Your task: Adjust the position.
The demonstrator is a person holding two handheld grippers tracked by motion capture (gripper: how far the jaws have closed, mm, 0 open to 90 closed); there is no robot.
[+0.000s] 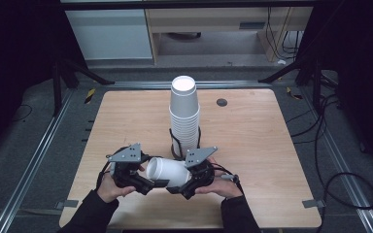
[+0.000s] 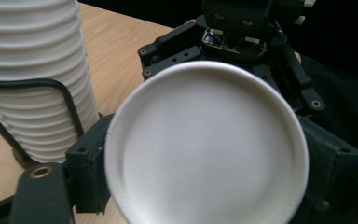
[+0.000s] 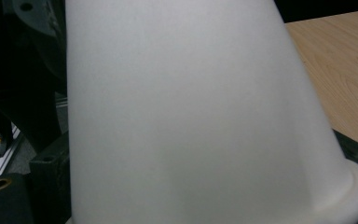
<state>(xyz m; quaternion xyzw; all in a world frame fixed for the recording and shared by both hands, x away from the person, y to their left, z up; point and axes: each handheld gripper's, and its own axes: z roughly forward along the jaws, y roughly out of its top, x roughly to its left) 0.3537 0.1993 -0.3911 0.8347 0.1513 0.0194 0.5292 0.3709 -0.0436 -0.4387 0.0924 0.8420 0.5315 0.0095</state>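
Cup (image 1: pixel 167 173) is lying on its side between the 2 grippers, above the near-centre of the table (image 1: pixel 252 131), just in front of the stack (image 1: pixel 184 116).

It's looking plain white, tapered, with a rolled rim. In the high view its flat base is pointing toward the left gripper (image 1: pixel 141 182). The left gripper view is facing that base (image 2: pixel 205 149) head-on: round, slightly recessed, thin raised edge. The right gripper view is showing the smooth side wall (image 3: pixel 191 116), the rim flaring at the lower right.

Right gripper (image 1: pixel 187 187) is clenching the cup near the wide end, jaws on either side. Left gripper is sitting at the base end, jaws flanking it; can't tell if it's gripping or loose.

Stack is standing upright in a black wire holder (image 1: pixel 175 143), cups inverted.
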